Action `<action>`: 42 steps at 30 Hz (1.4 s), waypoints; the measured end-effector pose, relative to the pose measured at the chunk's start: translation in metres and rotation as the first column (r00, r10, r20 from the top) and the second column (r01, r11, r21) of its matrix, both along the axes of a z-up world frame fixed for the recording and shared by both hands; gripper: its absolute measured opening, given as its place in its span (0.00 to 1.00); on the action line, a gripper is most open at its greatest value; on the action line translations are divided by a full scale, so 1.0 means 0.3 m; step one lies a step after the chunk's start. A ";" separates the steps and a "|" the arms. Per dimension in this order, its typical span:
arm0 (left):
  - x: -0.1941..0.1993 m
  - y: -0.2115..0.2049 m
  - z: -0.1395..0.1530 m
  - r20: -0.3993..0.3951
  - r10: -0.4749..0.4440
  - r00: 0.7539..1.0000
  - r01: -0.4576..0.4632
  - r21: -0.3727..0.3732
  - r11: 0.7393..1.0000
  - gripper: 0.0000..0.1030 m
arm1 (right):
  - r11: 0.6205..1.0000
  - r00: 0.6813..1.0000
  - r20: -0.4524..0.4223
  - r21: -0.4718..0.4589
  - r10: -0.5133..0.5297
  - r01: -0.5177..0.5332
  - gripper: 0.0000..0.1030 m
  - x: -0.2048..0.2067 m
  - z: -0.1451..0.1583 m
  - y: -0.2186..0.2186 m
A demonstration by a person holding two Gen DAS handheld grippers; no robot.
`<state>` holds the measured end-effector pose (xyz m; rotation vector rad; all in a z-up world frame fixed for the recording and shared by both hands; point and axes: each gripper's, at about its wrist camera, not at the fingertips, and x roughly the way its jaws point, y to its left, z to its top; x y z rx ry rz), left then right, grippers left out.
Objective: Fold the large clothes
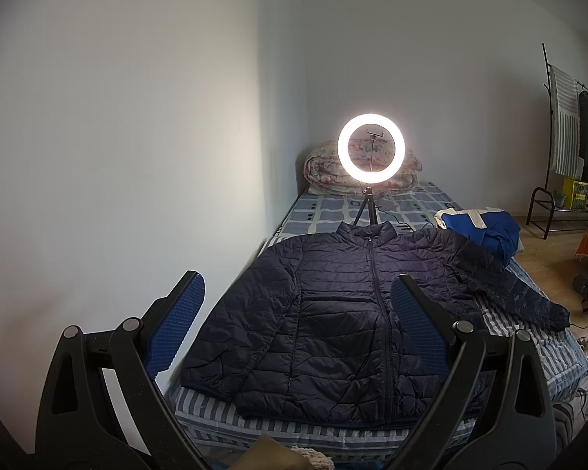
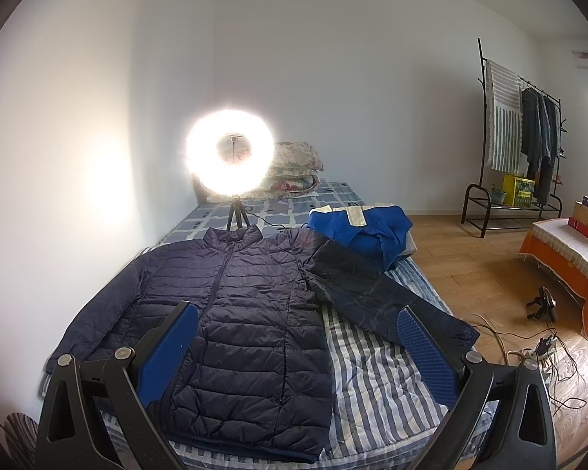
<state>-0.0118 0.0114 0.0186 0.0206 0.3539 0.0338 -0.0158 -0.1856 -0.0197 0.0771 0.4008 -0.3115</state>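
Observation:
A dark navy quilted puffer jacket (image 1: 333, 313) lies flat, front up and zipped, on a striped bed cover (image 1: 545, 348); it also shows in the right wrist view (image 2: 247, 313). Its right sleeve (image 2: 384, 301) stretches out toward the bed's right edge. My left gripper (image 1: 298, 286) is open and empty, held above the jacket's lower half. My right gripper (image 2: 296, 315) is open and empty, above the jacket's hem and the bare stripes beside it.
A lit ring light on a tripod (image 1: 370, 149) stands on the bed behind the collar. A blue and cream garment (image 2: 360, 227) lies bunched at the right. A folded quilt (image 1: 325, 172) sits by the wall. A clothes rack (image 2: 525, 137), cables (image 2: 545, 356) and an orange-covered bench (image 2: 568, 258) are on the wooden floor.

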 end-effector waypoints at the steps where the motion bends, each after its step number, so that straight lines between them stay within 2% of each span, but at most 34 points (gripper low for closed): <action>1: 0.001 0.003 0.002 -0.002 0.000 1.000 0.000 0.001 1.000 0.95 | 1.000 1.000 0.000 0.001 -0.002 0.002 1.00 0.002 0.001 0.000; 29: 0.015 0.037 -0.053 -0.013 0.008 1.000 -0.008 0.008 1.000 0.95 | 1.000 1.000 0.007 -0.014 -0.020 0.020 1.00 0.029 0.003 0.020; 36: 0.021 0.062 -0.062 -0.013 0.038 0.999 -0.038 0.017 0.999 0.95 | 1.000 1.000 0.001 -0.015 0.011 -0.011 1.00 0.070 0.001 0.049; 42: -0.004 0.118 -0.087 -0.005 0.073 0.997 -0.072 0.025 0.997 0.95 | 0.996 0.996 -0.008 -0.004 0.087 -0.087 1.00 0.131 -0.002 0.089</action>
